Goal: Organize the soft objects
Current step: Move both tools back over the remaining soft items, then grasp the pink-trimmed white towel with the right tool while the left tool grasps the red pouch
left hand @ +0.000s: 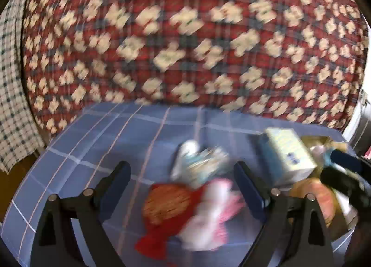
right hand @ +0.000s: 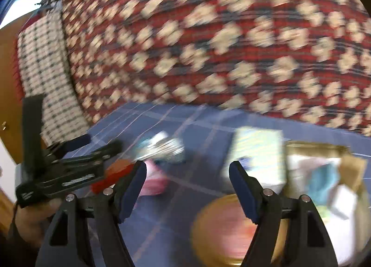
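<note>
Both views are motion-blurred. My left gripper (left hand: 182, 169) is open above a blue plaid cloth (left hand: 92, 141). Between and below its fingers lie a red and orange soft toy (left hand: 167, 211), a pink and white soft piece (left hand: 213, 206) and a white-teal crumpled item (left hand: 199, 162). My right gripper (right hand: 187, 169) is open and empty over the same cloth (right hand: 162, 220). The left gripper also shows in the right wrist view (right hand: 69, 169), beside the red toy (right hand: 111, 174) and pink piece (right hand: 153, 181).
A pale box (left hand: 289, 153) stands right of the toys, also in the right wrist view (right hand: 257, 153). A round gold-rimmed container (right hand: 222, 227) and a cardboard box with soft items (right hand: 324, 174) sit at the right. A red patterned blanket (left hand: 185, 35) rises behind.
</note>
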Available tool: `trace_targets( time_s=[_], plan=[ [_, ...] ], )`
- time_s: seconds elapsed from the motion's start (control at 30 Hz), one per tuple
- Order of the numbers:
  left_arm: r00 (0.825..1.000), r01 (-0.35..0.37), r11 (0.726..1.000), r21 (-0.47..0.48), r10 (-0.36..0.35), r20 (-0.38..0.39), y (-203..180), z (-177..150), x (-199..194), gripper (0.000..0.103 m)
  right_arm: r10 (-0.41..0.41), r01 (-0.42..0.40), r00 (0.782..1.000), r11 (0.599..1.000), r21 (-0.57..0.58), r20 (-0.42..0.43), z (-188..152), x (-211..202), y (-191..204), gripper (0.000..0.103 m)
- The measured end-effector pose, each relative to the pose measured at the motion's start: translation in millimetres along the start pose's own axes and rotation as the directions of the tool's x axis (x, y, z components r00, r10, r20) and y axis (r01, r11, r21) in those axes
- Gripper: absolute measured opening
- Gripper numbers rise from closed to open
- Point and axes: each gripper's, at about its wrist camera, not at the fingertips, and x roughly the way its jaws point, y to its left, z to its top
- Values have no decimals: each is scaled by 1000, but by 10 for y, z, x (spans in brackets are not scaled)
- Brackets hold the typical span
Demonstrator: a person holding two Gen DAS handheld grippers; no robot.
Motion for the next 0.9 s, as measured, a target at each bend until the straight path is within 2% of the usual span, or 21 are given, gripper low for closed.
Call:
trace_targets(
  time_s=[0.1, 0.23, 0.37, 0.43, 0.53, 0.67, 0.73, 0.77, 0.8, 0.9],
  plan=[
    [999, -13, 1000, -24, 12, -43, 197, -133, 175, 92, 27, -28, 998, 999, -18, -51, -105, 289, 291, 76],
    [998, -15, 996, -86, 10, -60, 414, -251, 269, 92, 37, -41, 993, 999, -27, -114, -197, 590, 490, 76],
    [998, -10, 990, -138, 1, -65, 583, -345, 323, 92, 20, -20, 987, 1000, 1, -162, -228, 811, 478, 76],
    [997, 20, 983, -181, -34, -75, 668, -354, 350, 92, 22, -19, 983, 1000, 20, -181, -240, 900, 463, 76],
    [996, 37, 973, -227, -55, -76, 748, -379, 360, 92, 52, -43, 978, 998, 49, -202, -255, 1021, 442, 76],
    [994, 54, 971, -233, -74, -78, 746, -390, 370, 92, 113, -98, 970, 992, 80, -217, -257, 1141, 452, 75],
    [994, 53, 971, -233, -74, -82, 746, -392, 377, 92, 162, -148, 959, 986, 76, -232, -284, 1171, 481, 64],
    [994, 54, 971, -234, -76, -84, 748, -393, 380, 92, 177, -165, 955, 984, 67, -237, -295, 1178, 508, 51],
    [993, 54, 970, -236, -76, -85, 746, -399, 380, 92, 191, -183, 954, 982, 54, -232, -307, 1158, 536, 42],
    [995, 41, 969, -242, -63, -81, 759, -403, 364, 92, 181, -185, 963, 983, -3, -199, -294, 1049, 605, 32]
  ],
)
